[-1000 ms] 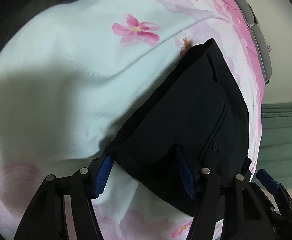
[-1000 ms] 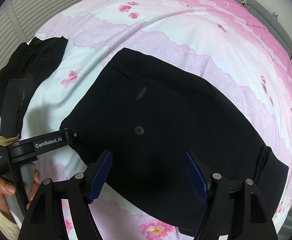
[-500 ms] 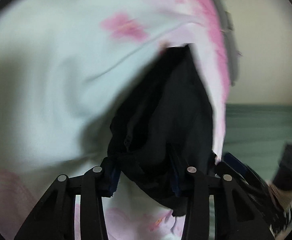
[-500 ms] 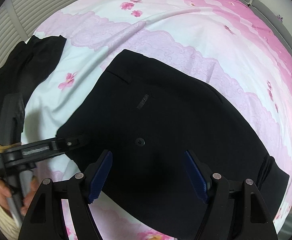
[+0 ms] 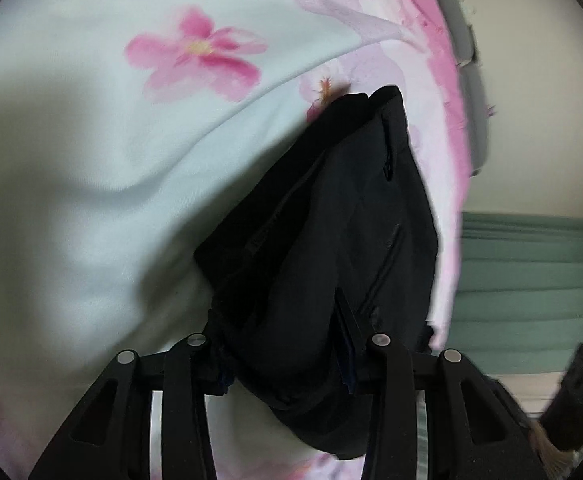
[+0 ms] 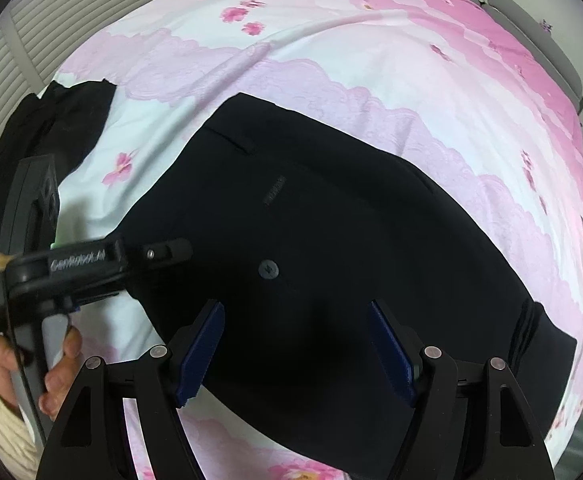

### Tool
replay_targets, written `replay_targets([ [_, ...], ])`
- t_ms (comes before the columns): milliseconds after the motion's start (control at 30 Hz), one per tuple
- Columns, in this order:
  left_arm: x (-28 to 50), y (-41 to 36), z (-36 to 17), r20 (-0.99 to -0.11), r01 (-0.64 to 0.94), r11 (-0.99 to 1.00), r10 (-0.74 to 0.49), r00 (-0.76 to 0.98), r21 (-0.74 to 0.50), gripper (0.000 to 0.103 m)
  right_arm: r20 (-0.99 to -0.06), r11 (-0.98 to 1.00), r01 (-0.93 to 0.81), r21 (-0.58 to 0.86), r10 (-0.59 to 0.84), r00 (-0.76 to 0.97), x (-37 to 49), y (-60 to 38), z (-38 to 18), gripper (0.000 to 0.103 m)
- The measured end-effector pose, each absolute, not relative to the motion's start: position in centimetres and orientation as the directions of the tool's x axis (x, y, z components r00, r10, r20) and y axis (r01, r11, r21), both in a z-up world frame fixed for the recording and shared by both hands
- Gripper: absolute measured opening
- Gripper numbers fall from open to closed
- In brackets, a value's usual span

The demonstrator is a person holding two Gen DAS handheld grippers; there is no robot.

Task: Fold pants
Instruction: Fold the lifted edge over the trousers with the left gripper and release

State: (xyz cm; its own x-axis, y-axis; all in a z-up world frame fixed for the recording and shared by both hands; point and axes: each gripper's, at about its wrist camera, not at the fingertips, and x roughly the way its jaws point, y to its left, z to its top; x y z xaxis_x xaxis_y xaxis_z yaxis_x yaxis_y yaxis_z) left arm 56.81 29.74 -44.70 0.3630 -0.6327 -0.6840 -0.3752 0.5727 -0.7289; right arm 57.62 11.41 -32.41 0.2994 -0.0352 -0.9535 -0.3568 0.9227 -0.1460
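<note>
Black pants [image 6: 331, 248] lie folded on the pink flowered bedsheet [image 6: 371, 40]; a back-pocket button [image 6: 268, 269] faces up. My left gripper [image 5: 287, 364] is shut on the pants' near left corner [image 5: 311, 280] and lifts it off the sheet; the fabric bunches between its fingers. The left gripper also shows in the right wrist view [image 6: 167, 252] at the pants' left edge. My right gripper [image 6: 295, 344] is open and empty, hovering just above the pants' near edge.
A second dark garment [image 6: 47, 128] lies on the sheet at far left. A slatted wall [image 6: 11, 40] stands behind the bed. The bed's far edge [image 6: 531, 20] runs at upper right. Green folded cloth [image 5: 531, 280] lies right of the bed.
My left gripper closed on the pants' corner and raised it, so the fabric now bunches up. My right gripper stayed open and hardly moved.
</note>
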Motion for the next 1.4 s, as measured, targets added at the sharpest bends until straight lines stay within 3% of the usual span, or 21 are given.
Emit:
replay_targets([
  [67,56.7,28.5,-42.4,-0.760,-0.346,0.678,-0.546,0.353,-0.649,0.034,-0.952,0.929,-0.342,-0.145,-0.038,0.303,57.3,11.0,-32.1,0.073],
  [367,55.9,23.4,-31.5,-0.881,-0.189,0.902,-0.302,0.365,-0.387,0.030,-0.926,0.956,-0.245,-0.161,-0.060,0.373,54.9,6.9,-28.4,0.069],
  [600,56.0,19.1,-24.3,-0.871,-0.075,0.954,-0.232,0.433,-0.291,0.030,-0.894,0.988,-0.084,-0.129,-0.080,0.441,52.9,-0.2,-23.7,0.069],
  [1033,55.0,2.5,-12.4,-0.822,0.198,0.977,-0.171,0.543,-0.073,0.028,-0.828,0.986,0.141,-0.090,-0.153,0.539,47.1,-16.4,-16.5,0.069],
  [1400,52.2,-15.3,-12.9,-0.836,0.272,0.960,-0.095,0.540,0.066,0.026,-0.837,0.991,0.130,-0.042,-0.106,0.537,44.2,-29.9,-16.7,0.069],
])
